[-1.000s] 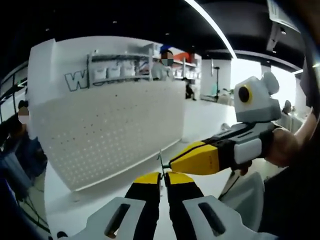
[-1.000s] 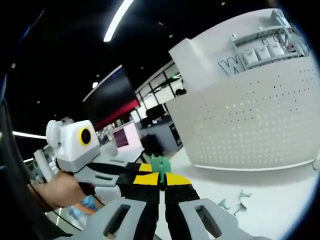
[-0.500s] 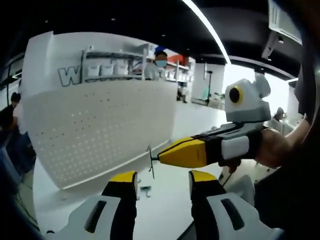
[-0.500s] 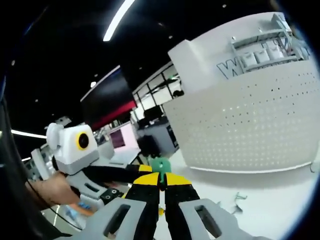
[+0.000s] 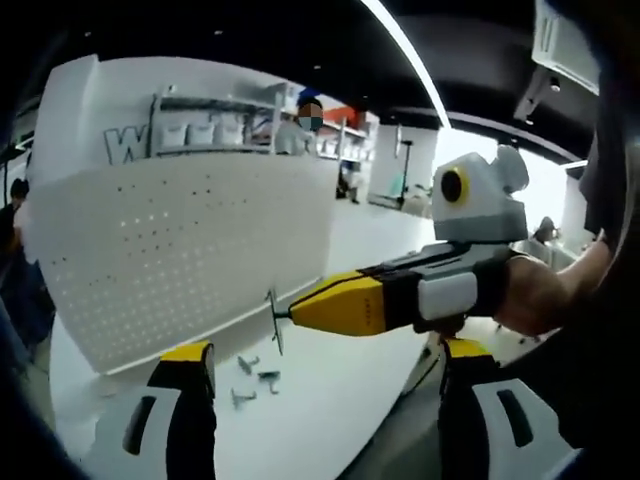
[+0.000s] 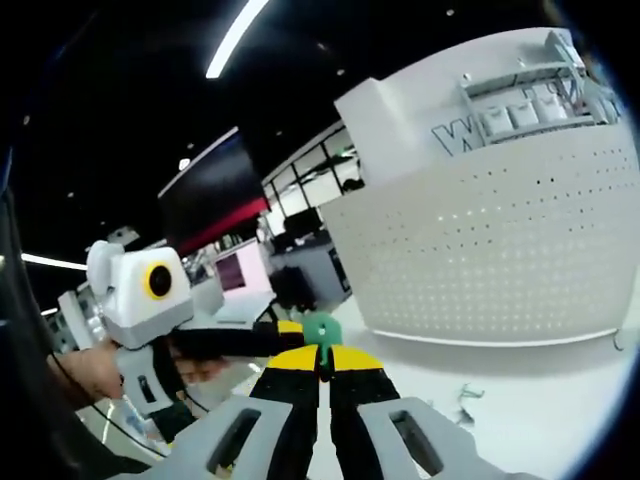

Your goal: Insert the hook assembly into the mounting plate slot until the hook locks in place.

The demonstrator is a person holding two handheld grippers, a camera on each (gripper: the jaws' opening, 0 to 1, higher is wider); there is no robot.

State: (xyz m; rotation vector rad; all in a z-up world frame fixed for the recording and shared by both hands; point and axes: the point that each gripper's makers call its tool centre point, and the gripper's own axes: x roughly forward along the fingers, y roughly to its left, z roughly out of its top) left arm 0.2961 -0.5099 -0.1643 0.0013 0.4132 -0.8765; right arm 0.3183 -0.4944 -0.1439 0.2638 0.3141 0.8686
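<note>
Green-tipped hook (image 6: 321,331) pinched in right gripper (image 6: 322,358) jaws, left gripper (image 5: 320,362) jaws spread wide, empty

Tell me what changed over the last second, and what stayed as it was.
The left gripper let go: its jaws, shut a second ago, now stand wide apart. The right gripper stays shut on the hook, with its green end above the jaws. The spare hooks on the table and the white pegboard lie as before.

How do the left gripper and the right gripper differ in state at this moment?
The left gripper has its jaws wide apart and empty; the right gripper has its jaws shut on a hook with a green end. Both have yellow-and-black tips and face the white pegboard.
</note>
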